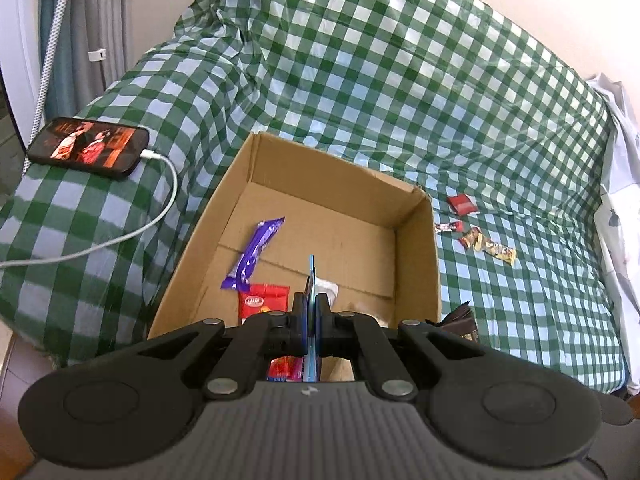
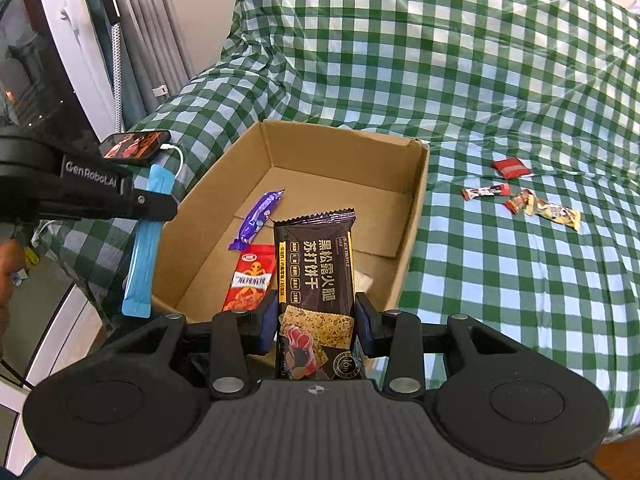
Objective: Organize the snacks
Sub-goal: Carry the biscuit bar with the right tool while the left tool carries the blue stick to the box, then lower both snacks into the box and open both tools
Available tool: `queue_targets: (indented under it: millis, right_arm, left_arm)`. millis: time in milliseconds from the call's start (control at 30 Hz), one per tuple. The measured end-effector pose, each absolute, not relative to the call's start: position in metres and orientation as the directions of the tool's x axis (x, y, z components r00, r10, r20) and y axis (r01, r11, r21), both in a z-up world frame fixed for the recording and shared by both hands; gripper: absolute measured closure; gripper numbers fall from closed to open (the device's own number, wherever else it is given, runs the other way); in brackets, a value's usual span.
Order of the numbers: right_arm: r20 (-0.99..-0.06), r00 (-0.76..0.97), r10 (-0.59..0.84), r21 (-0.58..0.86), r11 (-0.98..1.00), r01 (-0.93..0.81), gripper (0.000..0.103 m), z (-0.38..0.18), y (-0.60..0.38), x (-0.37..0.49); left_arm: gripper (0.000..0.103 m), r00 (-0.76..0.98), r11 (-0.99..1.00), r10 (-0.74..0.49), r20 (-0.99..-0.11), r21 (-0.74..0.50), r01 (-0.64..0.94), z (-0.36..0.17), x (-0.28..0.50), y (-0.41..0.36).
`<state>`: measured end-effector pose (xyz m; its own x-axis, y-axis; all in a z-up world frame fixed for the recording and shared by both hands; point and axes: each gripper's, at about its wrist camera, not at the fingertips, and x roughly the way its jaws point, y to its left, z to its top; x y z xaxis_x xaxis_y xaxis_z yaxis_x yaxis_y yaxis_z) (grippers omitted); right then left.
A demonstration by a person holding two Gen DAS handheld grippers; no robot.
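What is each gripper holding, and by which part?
Left gripper pinches a blue snack stick in its upper half, so it hangs down. Right gripper clamps a black soda-cracker packet by its side edges, lower half.

Home bedroom: gingham-covered bed (image 1: 400, 92), curtains (image 1: 100, 20), charging phone (image 1: 88, 147).

A: Green-and-white checked cloth (image 2: 480, 80), plain brown cardboard box (image 2: 412, 216).

B: Inside, 1 purple wrapper (image 2: 258, 220), 1 red-orange packet (image 2: 250, 280). Black cracker pack (image 2: 314, 276), gold lettering; light-blue sachet (image 2: 146, 240).
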<state>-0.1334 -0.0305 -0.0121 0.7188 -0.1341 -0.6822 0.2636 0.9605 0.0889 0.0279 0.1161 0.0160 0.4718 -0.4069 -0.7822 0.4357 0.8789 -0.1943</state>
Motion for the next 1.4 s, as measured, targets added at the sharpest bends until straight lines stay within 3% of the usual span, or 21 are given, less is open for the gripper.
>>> queue_targets:
  millis: [900, 933, 967, 1000, 1067, 1100, 1133, 1300, 1400]
  right_arm:
    - [-0.731, 0.678, -0.076, 0.164, 0.945, 0.283, 0.062, -0.068, -0.101, -0.03]
    - [-0.734, 0.675, -0.076, 0.166, 0.944, 0.287, 0.062, -0.07, -0.103, -0.028]
    - [-0.736, 0.673, -0.073, 0.17, 0.942, 0.288, 0.062, -0.072, -0.105, -0.027]
    - [-0.737, 0.672, -0.066, 0.177, 0.942, 0.286, 0.06, -0.073, -0.107, -0.026]
    - [-0.733, 0.676, -0.072, 0.189, 0.934, 0.305, 0.049, -0.074, -0.11, -0.026]
    - [-0.73, 0.679, -0.081, 0.19, 0.929, 0.316, 0.033, -0.073, -0.111, -0.026]
    - [-0.725, 0.683, -0.087, 0.192, 0.927, 0.323, 0.025, -0.072, -0.111, -0.028]
    - [-0.714, 0.696, -0.076, 0.214, 0.923, 0.32, 0.011, -0.066, -0.095, -0.047]
    - [-0.735, 0.676, -0.045, 0.232, 0.921, 0.314, 0.011, -0.066, -0.083, -0.062]
  left_arm:
    - [0.099, 0.377, 0.89, -0.323, -0.868, -0.143, 0.434, -0.069, 0.137, 0.035]
    - [0.096, 0.376, 0.889, -0.318, -0.87, -0.137, 0.436, -0.071, 0.139, 0.034]
    - [0.08, 0.379, 0.887, -0.315, -0.87, -0.127, 0.444, -0.072, 0.14, 0.034]
    - [0.043, 0.382, 0.885, -0.311, -0.871, -0.118, 0.451, -0.072, 0.141, 0.033]
    - [0.0, 0.425, 0.894, -0.291, -0.857, -0.085, 0.439, -0.068, 0.139, 0.036]
    - [0.0, 0.472, 0.904, -0.28, -0.836, -0.063, 0.423, -0.064, 0.135, 0.04]
    - [0.0, 0.514, 0.908, -0.267, -0.815, -0.034, 0.418, -0.061, 0.13, 0.044]
    - [0.0, 0.535, 0.896, -0.194, -0.822, 0.074, 0.438, -0.065, 0.102, 0.059]
    - [0.0, 0.517, 0.886, -0.164, -0.84, 0.105, 0.452, -0.068, 0.075, 0.077]
